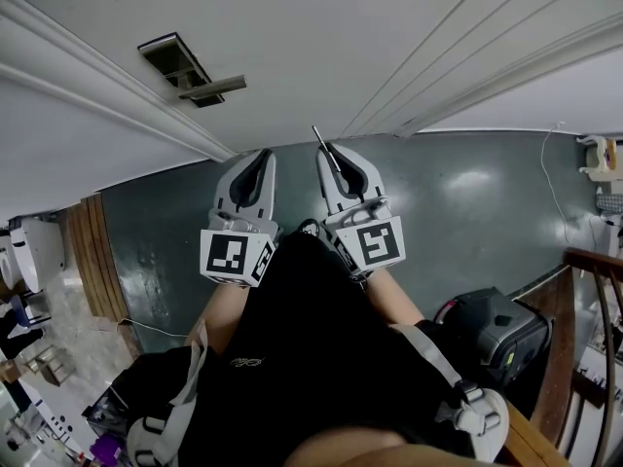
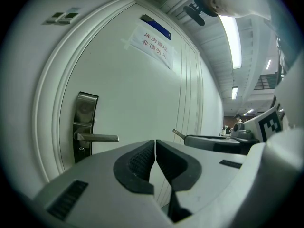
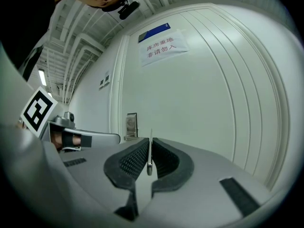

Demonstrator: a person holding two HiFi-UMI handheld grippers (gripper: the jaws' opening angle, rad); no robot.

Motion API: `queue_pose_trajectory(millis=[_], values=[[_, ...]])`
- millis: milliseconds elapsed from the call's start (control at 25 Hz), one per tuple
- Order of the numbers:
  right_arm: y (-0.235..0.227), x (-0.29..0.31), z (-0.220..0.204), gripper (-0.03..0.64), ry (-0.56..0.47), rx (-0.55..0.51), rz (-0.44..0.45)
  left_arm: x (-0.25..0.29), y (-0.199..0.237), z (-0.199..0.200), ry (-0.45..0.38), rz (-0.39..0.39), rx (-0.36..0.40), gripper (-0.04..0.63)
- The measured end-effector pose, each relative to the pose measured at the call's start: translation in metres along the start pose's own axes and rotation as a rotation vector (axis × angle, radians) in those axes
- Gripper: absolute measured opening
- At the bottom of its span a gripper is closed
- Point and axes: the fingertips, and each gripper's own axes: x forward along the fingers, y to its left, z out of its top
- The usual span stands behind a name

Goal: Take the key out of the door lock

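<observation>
Steel key [image 3: 149, 158], white door [image 1: 341, 27], lever handle [image 1: 212, 89]

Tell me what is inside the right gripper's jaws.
A thin metal key, clamped edge-on in the right gripper; its tip sticks out past the jaws toward the white door. The jaws cover the flat sides of the clamped part.

White door [image 1: 341, 37], silver key [image 1: 326, 148] and lock plate [image 2: 85, 120], dark teal floor [image 1: 467, 202].
</observation>
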Motion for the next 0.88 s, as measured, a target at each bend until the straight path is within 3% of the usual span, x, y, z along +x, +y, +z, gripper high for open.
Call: queue_pose_trajectory(millis=[880], values=[[0.004, -0.0001, -0.0052, 0.031, 0.017, 0.006, 0.011, -0.0034, 0.0041, -0.0058, 0.006, 0.008, -0.007, 0.028]])
